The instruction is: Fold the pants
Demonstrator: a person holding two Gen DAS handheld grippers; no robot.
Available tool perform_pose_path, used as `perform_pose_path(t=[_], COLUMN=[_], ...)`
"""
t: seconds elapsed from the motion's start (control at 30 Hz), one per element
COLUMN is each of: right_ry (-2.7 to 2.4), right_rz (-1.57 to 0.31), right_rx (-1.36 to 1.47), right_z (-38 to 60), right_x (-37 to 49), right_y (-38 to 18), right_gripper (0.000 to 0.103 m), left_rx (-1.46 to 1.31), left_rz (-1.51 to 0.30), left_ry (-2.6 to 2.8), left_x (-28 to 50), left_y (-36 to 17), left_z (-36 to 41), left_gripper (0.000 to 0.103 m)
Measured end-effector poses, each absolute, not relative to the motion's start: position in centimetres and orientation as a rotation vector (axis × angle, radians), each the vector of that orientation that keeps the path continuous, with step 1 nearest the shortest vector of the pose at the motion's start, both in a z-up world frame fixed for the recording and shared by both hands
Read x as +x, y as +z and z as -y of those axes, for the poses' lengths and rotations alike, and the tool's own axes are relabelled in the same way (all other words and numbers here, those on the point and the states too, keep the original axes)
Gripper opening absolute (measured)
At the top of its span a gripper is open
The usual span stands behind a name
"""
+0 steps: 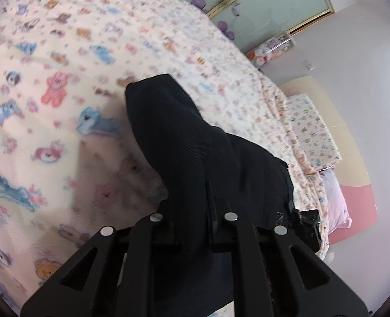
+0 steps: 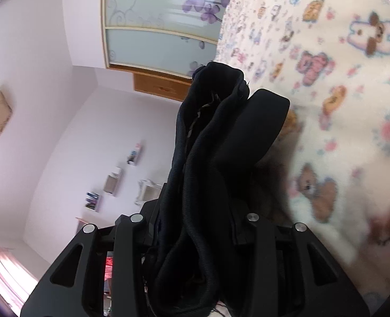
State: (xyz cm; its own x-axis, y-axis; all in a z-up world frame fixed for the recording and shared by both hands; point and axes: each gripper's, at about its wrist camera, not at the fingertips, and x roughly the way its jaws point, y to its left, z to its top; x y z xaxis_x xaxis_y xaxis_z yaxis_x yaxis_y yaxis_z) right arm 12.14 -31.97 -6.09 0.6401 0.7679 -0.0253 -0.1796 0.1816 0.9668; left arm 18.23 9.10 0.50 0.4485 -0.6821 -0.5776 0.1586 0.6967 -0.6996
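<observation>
My left gripper (image 1: 193, 222) is clamped on the black ribbed-knit pants (image 1: 184, 137), lifted over the cream animal-print fleece blanket (image 1: 49, 132). My right gripper (image 2: 195, 227) pinches bunched layers, presumably so both ends carry over together.

Cartoon-animal blanket (image 1: 62, 52), pink pillow (image 1: 337, 206), flowered glass wardrobe doors (image 2: 155, 26), wall shelves (image 2: 113, 182).

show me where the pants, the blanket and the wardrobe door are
pants (image 1: 195, 142): left wrist view, on the dark fabric ahead of the fingers
blanket (image 1: 49, 84): left wrist view, on its animal print
wardrobe door (image 2: 147, 45): right wrist view, on a frosted panel
</observation>
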Motion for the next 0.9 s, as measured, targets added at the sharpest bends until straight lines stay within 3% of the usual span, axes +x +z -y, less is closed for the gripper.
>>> perform_pose_path(t=[0.27,0.47,0.77,0.83,0.9], right_ry=[0.777,0.717,0.544,0.477,0.442], right_rz=[-0.499,-0.539,-0.624,-0.658,-0.672], right_rx=[1.210,1.148,1.134,1.138,1.112], right_z=[32.8,34.7,37.7,38.0,37.7], right_x=[14.0,18.2,19.8,19.7,19.5], right_y=[-3.2,-2.0,-6.3,-7.8,-7.8], right_gripper=[0.038,0.038,0.037,0.037,0.037], left_rx=[-0.588,-0.520,-0.553,-0.595,-0.654], left_rz=[-0.860,-0.833,-0.907,-0.911,-0.922], left_ry=[-0.593,-0.576,-0.490,-0.464,-0.442], left_x=[19.3,22.7,27.1,27.4,27.5], left_y=[4.7,5.7,-0.6,-2.3,-3.5], left_z=[-8.0,-4.9,-2.0,-2.6,-3.3], left_gripper=[0.012,0.012,0.013,0.020,0.038])
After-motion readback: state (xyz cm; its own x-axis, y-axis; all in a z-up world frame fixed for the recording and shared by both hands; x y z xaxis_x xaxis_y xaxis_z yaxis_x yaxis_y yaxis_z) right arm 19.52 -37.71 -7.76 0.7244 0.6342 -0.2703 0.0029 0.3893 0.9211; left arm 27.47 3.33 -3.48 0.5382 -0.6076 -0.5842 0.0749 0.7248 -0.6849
